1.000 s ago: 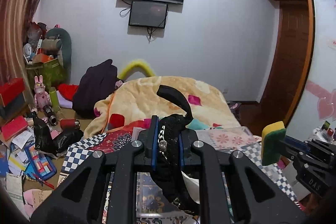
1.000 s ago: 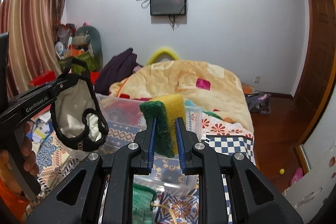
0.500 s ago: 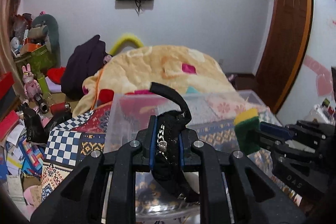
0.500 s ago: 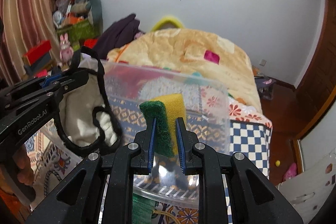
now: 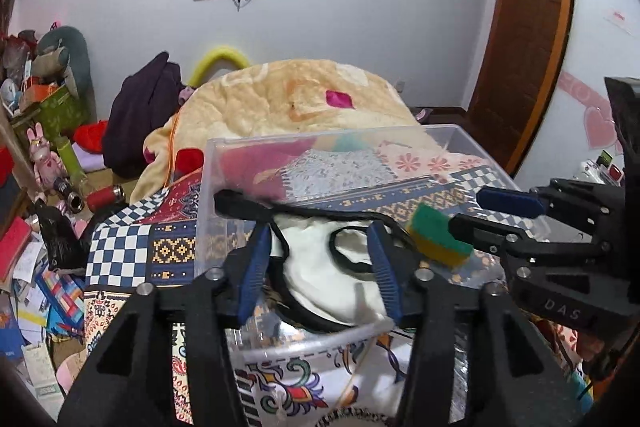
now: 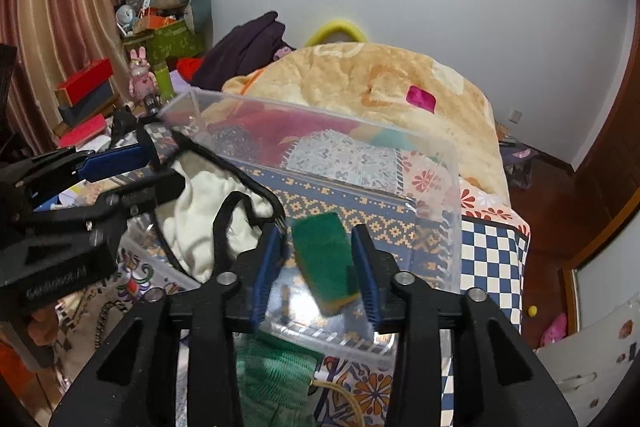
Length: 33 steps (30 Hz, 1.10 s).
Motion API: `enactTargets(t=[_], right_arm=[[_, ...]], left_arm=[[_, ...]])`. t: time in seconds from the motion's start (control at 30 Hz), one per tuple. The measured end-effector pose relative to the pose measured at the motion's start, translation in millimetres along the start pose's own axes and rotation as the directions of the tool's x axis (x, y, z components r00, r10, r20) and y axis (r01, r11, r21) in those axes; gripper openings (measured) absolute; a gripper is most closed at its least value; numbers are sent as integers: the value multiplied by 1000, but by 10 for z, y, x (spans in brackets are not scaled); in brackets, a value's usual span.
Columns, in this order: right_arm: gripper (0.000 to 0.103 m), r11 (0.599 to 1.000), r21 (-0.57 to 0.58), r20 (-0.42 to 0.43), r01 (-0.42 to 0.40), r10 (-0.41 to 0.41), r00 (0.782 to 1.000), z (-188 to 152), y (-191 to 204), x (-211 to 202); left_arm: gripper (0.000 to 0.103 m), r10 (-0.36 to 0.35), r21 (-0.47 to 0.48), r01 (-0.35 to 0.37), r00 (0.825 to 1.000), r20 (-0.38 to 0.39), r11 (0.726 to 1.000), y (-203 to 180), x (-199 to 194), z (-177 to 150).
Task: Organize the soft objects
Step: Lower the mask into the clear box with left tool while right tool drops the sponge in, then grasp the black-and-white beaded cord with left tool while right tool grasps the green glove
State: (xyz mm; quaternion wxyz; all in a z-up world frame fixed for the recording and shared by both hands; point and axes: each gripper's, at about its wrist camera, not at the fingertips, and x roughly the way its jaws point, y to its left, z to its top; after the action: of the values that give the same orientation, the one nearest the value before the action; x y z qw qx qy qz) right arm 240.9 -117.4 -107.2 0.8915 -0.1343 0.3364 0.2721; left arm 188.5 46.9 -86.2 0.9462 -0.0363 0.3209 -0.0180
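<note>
1. Two grippers are in my feeds, and both have their jaws opening: the left gripper [image 5: 318,267] and the right gripper [image 6: 318,267] each show blue ribbed pads standing apart.
2. Between the left jaws I see one cream fabric pouch [image 5: 324,267] edged in black cord; the pads no longer press on it, and it is smeared with blur, so I cannot tell whether it rests on anything.
3. Its lower edge is hidden behind the gripper body, and a black strap runs off from it above the left-hand pad.
4. Between the right jaws sits one sponge [image 6: 324,255], green scouring face toward me, a yellow foam layer showing at its lower edge. It is tilted and blurred, and clear of both pads as far as I can judge.
5. One clear plastic bin [image 6: 452,195] lies just ahead of both sets of jaws, rectangular, thin-walled and glossy; its near rim is cut off by the gripper bodies in each view.
6. Pouch and sponge both appear inside the bin's outline, though the see-through walls make depth hard to read.
7. Below the right jaws I make out one green knitted or mesh item [image 6: 276,367], mostly hidden.
8. Under everything is one patterned patchwork cloth [image 5: 120,247], with a plush peach blanket [image 5: 300,99] heaped beyond the bin.
</note>
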Motion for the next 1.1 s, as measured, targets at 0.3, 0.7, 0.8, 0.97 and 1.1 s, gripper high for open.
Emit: enactTargets(t=[0.3, 0.7, 0.8, 0.97, 1.1], right_arm=[[54, 1000, 23, 122, -10, 7, 992, -105, 1, -444], [63, 999, 31, 195, -20, 13, 981, -541, 149, -781], [64, 999, 39, 186, -34, 26, 982, -616, 191, -740], [64, 997, 56, 140, -57, 49, 989, -774, 220, -602], [64, 993, 84, 95, -80, 72, 993, -917, 207, -487]], left_arm=[[70, -36, 31, 34, 997, 67, 999, -76, -481, -67], [76, -65, 55, 62, 996, 53, 997, -109, -750, -464], [76, -74, 56, 72, 997, 34, 996, -147, -731, -585], [76, -106, 48, 106, 994, -4, 993, -215, -662, -849], [76, -129, 25, 130, 991, -25, 991, -227, -583, -1010]])
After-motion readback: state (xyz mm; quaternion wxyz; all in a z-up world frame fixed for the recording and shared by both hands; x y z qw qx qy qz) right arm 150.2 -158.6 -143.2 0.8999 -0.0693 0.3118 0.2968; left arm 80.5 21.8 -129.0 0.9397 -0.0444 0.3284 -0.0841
